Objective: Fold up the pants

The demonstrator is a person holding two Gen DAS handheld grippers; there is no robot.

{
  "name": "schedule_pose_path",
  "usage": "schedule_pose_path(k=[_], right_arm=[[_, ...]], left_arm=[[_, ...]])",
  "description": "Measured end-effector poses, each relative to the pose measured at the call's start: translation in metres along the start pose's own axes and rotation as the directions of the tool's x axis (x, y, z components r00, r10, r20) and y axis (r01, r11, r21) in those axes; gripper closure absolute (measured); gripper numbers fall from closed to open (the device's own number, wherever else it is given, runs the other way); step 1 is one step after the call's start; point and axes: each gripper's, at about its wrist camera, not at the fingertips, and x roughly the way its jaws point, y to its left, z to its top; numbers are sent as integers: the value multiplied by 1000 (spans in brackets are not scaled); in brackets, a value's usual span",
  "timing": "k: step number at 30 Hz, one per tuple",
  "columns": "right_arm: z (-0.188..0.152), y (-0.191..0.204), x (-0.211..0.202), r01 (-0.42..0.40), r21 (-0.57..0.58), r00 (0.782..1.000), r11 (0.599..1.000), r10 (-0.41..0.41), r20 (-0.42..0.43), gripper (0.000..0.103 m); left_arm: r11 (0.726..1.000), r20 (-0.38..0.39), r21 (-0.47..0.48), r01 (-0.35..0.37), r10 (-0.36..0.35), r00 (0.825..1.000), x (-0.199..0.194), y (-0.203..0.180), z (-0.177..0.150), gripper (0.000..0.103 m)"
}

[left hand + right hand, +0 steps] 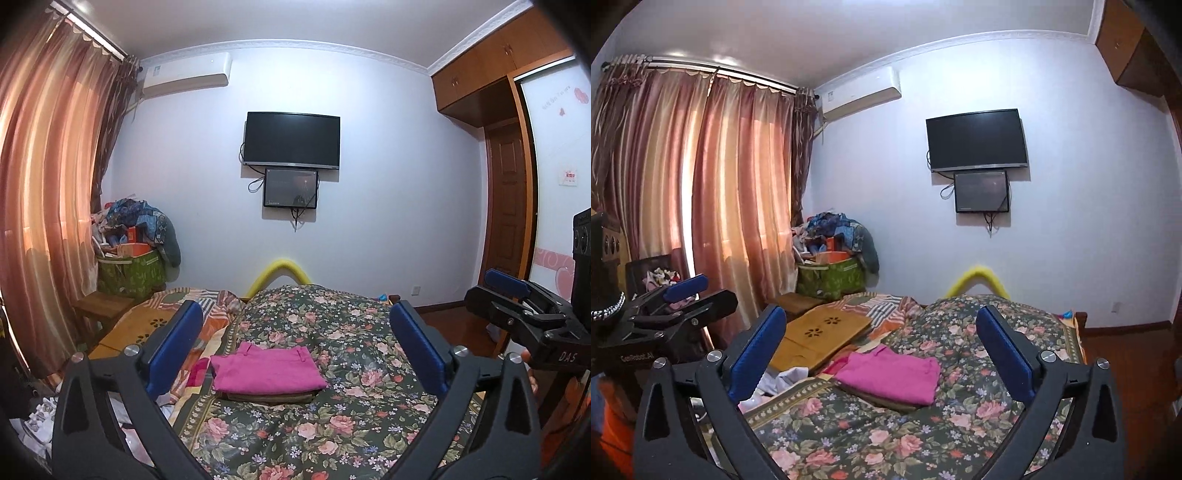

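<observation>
Magenta folded pants [266, 366] lie atop an olive-brown folded piece [269, 398] on a dark green quilt [332, 417] strewn with pink and red roses, between blue-padded black gripper fingers [176, 343], with striped orange-pink curtains [44, 192] left and a yellow tube [279, 275] far.

We've got soft matt magenta cloth on the folded pants [267, 371], lying on a floral-print cloth quilt [332, 424]. Left claw [295, 350] at six o'clock: matt black plastic arms, blue rubbery pads [175, 347], shiny metal screws. At nine o'clock, smooth pale wood board [820, 332].
</observation>
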Motion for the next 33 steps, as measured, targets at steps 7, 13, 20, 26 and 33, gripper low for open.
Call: schedule_pose_path(k=[7,13,20,26,33], right_arm=[[-4,1,-3,8,-4,1000,1000,-8,-9,1],[-3,-1,-5,12,-1,1000,1000,-12,-13,1],[-3,-3,-7,21,3,1000,1000,-21,-15,0],[-3,-4,-8,21,8,1000,1000,-21,-21,0],[-3,-5,-8,21,6,1000,1000,-21,-21,0]], left_arm=[[1000,-17,-15,11,-11,1000,4,2,-2,0],[1000,-25,-3,8,-8,1000,7,-1,-7,0],[1000,-27,-3,13,-13,1000,8,-2,-8,0],[1000,-31,1,21,-21,999,7,-3,-6,0],[999,-33,5,32,-32,999,8,-1,-6,0]])
